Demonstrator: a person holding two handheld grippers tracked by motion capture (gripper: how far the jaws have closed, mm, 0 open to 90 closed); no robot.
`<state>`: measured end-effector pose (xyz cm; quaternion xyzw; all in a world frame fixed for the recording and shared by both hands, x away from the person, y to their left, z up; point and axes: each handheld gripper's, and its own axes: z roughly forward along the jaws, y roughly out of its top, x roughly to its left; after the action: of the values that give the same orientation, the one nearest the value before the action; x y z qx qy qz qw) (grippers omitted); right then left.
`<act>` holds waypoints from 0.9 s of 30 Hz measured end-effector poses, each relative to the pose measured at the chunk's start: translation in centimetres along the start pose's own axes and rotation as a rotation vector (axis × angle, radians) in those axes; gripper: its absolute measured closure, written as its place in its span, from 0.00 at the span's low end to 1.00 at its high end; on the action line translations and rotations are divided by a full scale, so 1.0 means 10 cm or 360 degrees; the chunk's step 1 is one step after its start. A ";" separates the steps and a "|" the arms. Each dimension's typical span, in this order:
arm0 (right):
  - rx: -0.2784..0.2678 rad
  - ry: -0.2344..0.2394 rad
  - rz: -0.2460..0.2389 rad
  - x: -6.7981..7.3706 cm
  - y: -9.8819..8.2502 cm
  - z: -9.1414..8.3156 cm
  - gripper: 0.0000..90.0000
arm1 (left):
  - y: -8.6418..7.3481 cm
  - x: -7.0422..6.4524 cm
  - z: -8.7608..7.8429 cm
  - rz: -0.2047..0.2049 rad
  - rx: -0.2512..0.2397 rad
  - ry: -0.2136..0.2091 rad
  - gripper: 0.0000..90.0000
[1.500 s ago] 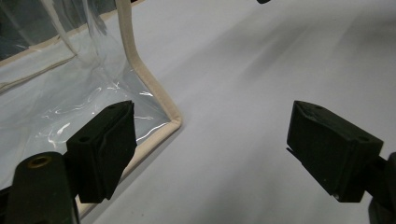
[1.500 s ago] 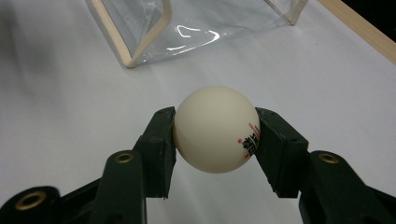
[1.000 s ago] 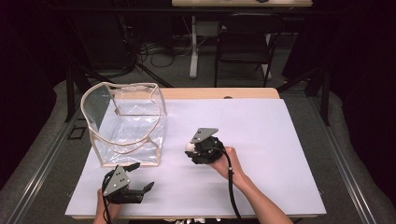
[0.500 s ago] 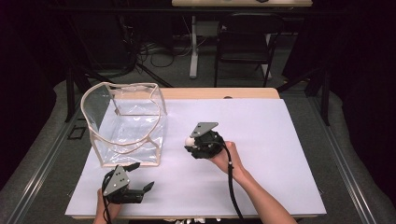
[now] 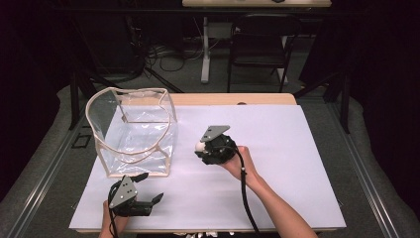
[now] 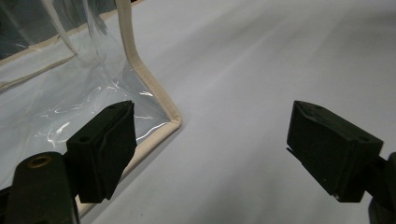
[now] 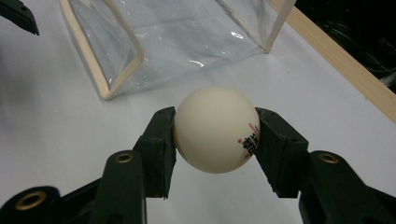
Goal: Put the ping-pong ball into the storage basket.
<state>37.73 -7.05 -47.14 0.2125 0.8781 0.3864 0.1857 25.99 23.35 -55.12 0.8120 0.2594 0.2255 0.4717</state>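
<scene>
Altogether one white ball [image 7: 215, 129] — clamped in the right hand-held gripper [image 5: 200, 147] — one clear bag [image 5: 133, 131]; left hand-held gripper [image 5: 150, 187] released.

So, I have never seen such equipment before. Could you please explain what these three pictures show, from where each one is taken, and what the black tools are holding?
There is no machine here. A person holds a hand tool with two black jaws in each hand. The high view looks down on the white table from above, and the arms come in from the bottom. The other two pictures come from small cameras riding on the tools, each looking along its own jaws.

On the table stands a clear plastic bag with beige edging, open at the top.

The right gripper is shut on a cream ball with red and black print, near the bag. The left gripper is open and holds nothing. It sits near the bag's bottom corner.
</scene>
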 end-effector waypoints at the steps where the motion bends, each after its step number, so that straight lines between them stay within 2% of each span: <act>1: 0.0001 -0.0004 0.0004 -0.01 0.00 0.00 0.56 | 0.00 0.00 0.00 -0.0001 0.0002 -0.0002 0.18; 18: -0.0009 -0.0026 -0.0004 -0.10 0.12 -0.02 0.56 | 0.00 0.00 0.00 -0.0004 0.0002 -0.0003 0.18; 27: -0.0016 -0.0013 -0.0005 -0.12 0.18 -0.04 0.56 | 0.00 0.00 0.00 -0.0005 0.0008 -0.0004 0.18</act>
<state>39.01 -6.81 -45.34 0.2116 0.8757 0.3897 0.1911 26.01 23.33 -55.17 0.8131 0.2605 0.2229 0.4704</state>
